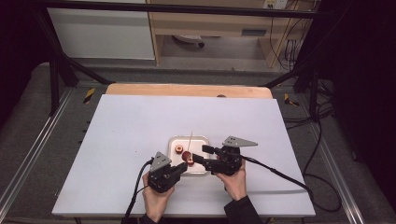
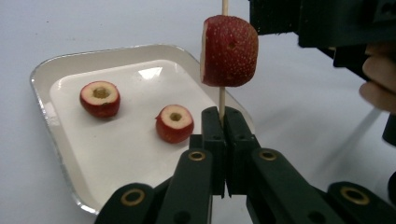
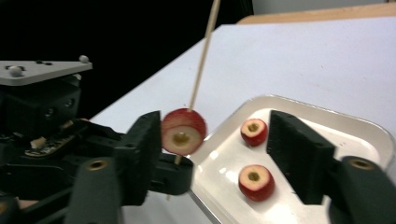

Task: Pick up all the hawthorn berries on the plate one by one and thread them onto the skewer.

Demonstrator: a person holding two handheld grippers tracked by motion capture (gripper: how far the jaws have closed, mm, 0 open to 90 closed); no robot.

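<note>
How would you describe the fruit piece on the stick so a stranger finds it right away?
Start at the white tray mid-table. At its near left edge the left claw pinches a thin wooden skewer. The red fruit piece is threaded on it, raised; the two others lie on the tray.

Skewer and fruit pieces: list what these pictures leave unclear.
- Skewer tip: cut off by the top edge in both gripper views.
- Skewered fruit piece: too small in the high view to tell its cut face.
- Tray near corner: hidden behind the right gripper in its own view.
- Left gripper: shut on the skewer; the skewer's lower end hidden between its jaws.
</note>
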